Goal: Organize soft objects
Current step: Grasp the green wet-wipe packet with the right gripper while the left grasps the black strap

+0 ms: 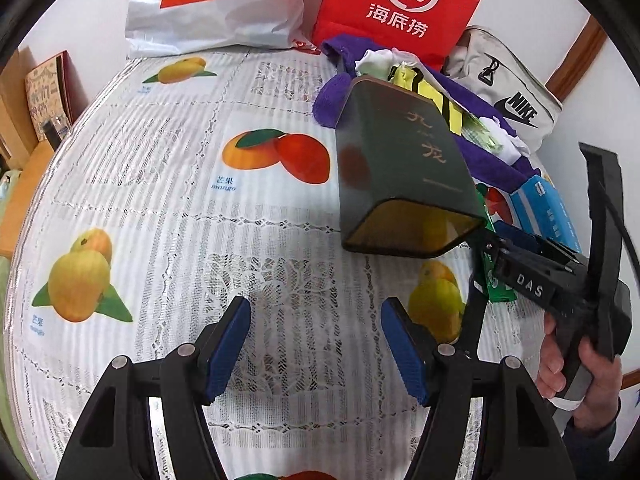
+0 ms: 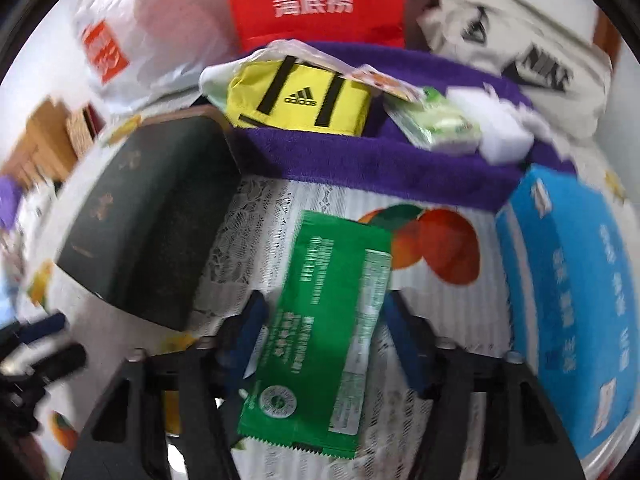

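The right wrist view was motion-blurred; print on the packets and the box was illegible there. In the left wrist view the right gripper [image 1: 486,264] was partly cut off by the frame edge, and its fingertips were hard to make out behind the green packet [image 1: 494,280]. The bench [image 1: 180,216], covered by a lace cloth printed with mangoes, ran out of frame at 6 o'clock.

The left gripper [image 1: 316,344] had its jaws wide apart, with nothing between the blue pads and only bare cloth under the gap.

The right gripper [image 2: 324,336] had its jaws spread. The green packet [image 2: 324,332] lay lengthwise between the blue pads; whether the pads pressed on it or merely flanked it could not be told.

In the right wrist view, a dark green box [image 2: 148,216] lay at 10 o'clock from the packet, tilted. At 12 o'clock a purple towel [image 2: 360,160] crossed the bench, carrying a yellow adidas pouch [image 2: 300,100], a light green packet [image 2: 436,120] and a white sponge [image 2: 504,136]. A blue box [image 2: 568,300] stood at 3 o'clock, close beside the right jaw. Behind the towel stood a red Haidilao bag [image 2: 312,0], a white Miniso bag [image 2: 132,40] and a white Nike bag [image 2: 532,68].
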